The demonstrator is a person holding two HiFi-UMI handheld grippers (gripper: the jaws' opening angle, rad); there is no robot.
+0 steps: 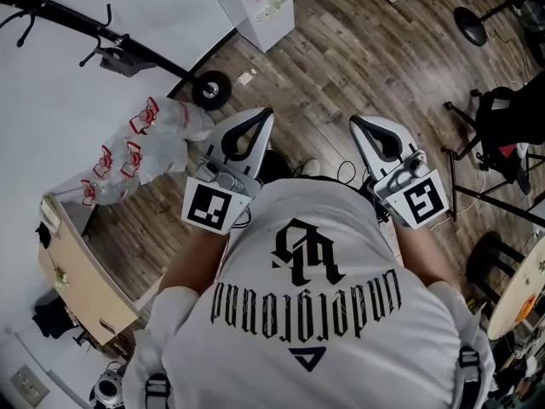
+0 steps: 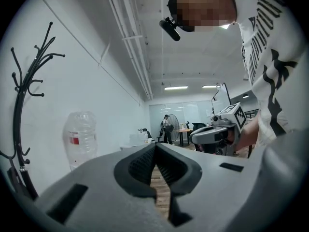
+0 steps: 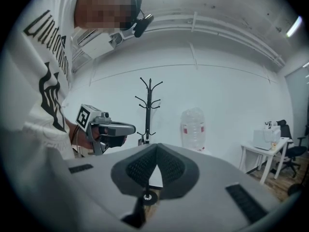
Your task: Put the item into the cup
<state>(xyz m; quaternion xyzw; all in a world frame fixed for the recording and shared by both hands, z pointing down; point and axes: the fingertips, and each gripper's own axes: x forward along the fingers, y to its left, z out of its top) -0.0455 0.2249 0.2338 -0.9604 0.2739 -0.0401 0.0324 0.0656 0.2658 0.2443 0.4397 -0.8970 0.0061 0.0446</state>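
Observation:
No cup and no item shows in any view. In the head view both grippers are held side by side in front of the person's chest, above a wooden floor. My left gripper (image 1: pixel 266 112) has its tips together and nothing between them. My right gripper (image 1: pixel 354 121) is shut and empty too. In the left gripper view the jaws (image 2: pixel 155 147) meet at the tip, and the right gripper (image 2: pixel 218 132) hangs beyond them. In the right gripper view the jaws (image 3: pixel 157 147) are closed, with the left gripper (image 3: pixel 108 128) at the left.
Large empty water bottles (image 1: pixel 145 147) lie by the white wall, next to a black coat stand (image 1: pixel 85 28) with its round base (image 1: pixel 211 88). A cardboard box (image 1: pixel 81 279) is at the left, a white cabinet (image 1: pixel 260 2) at the top, and black stands (image 1: pixel 502 135) at the right.

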